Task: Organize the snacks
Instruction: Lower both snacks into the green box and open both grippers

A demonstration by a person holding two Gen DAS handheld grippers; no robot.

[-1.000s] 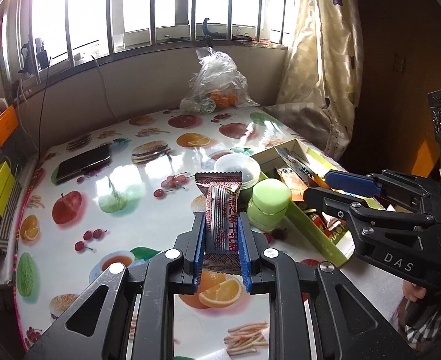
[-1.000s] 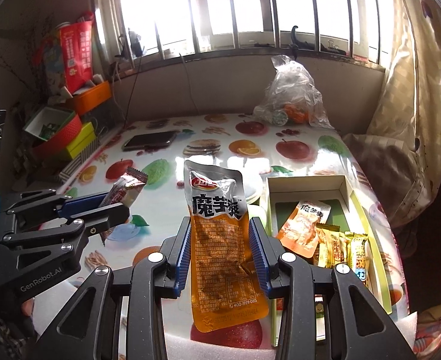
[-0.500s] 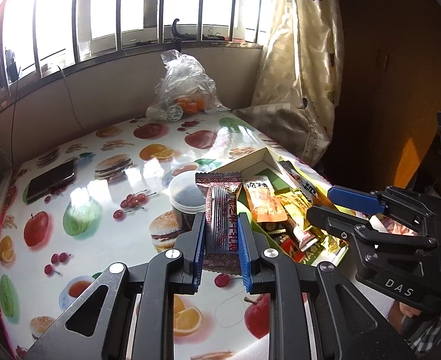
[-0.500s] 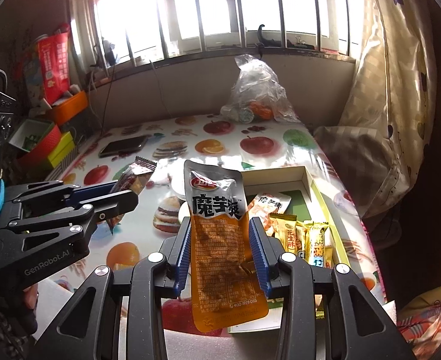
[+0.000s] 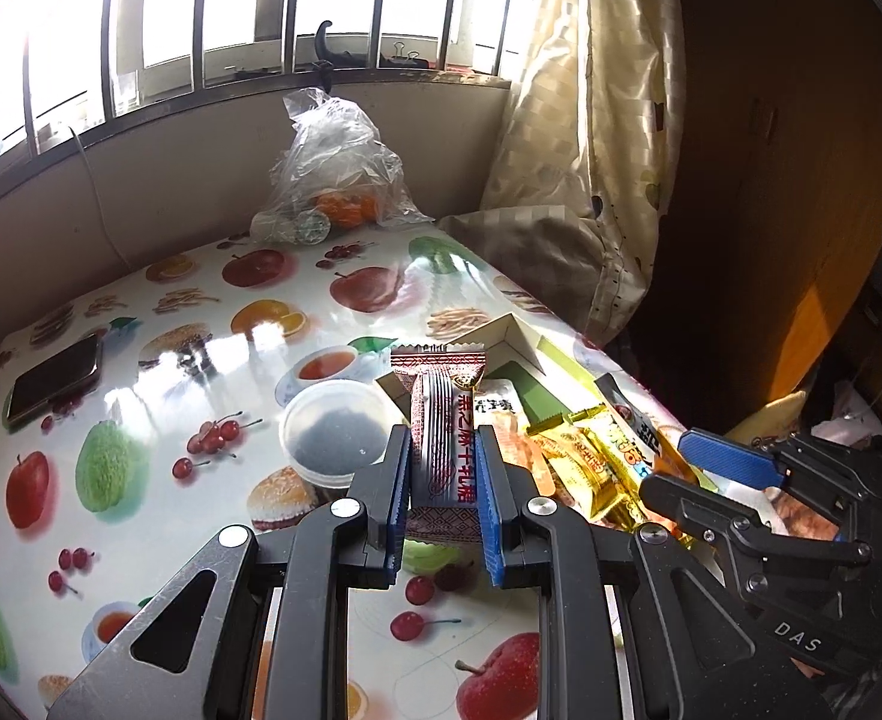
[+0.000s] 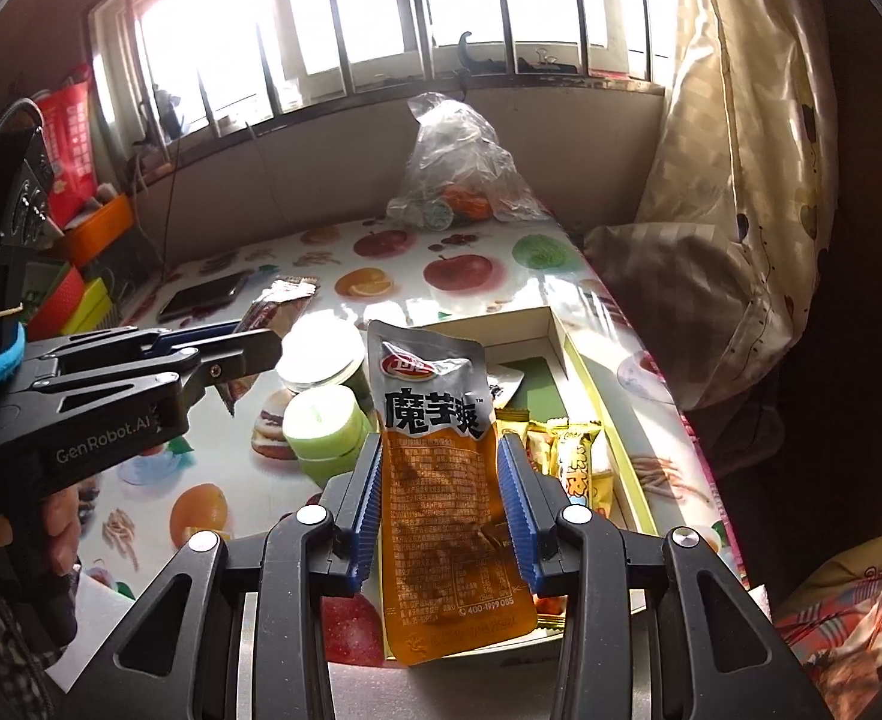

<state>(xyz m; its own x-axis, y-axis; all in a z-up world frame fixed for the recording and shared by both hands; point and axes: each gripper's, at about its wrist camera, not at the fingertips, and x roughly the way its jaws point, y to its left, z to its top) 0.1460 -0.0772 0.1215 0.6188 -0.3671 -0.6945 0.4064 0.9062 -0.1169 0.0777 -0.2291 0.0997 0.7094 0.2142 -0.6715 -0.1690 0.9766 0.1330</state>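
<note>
Tub (image 5: pixel 334 433) left of box (image 6: pixel 585 360), packets (image 6: pixel 573 462) inside

Right tongs (image 6: pixel 439 492) clamp orange pouch (image 6: pixel 441 480) above box (image 6: pixel 585 372); yellow packets (image 6: pixel 579 462) inside, apparently.

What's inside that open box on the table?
The box holds several snack packets: yellow ones side by side and a white-and-orange one. The orange pouch held in the right tongs covers the rest.

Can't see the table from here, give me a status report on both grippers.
Left gripper shut on red-brown bar. Right gripper shut on orange pouch. Snack box ahead; green jar beside it.
</note>
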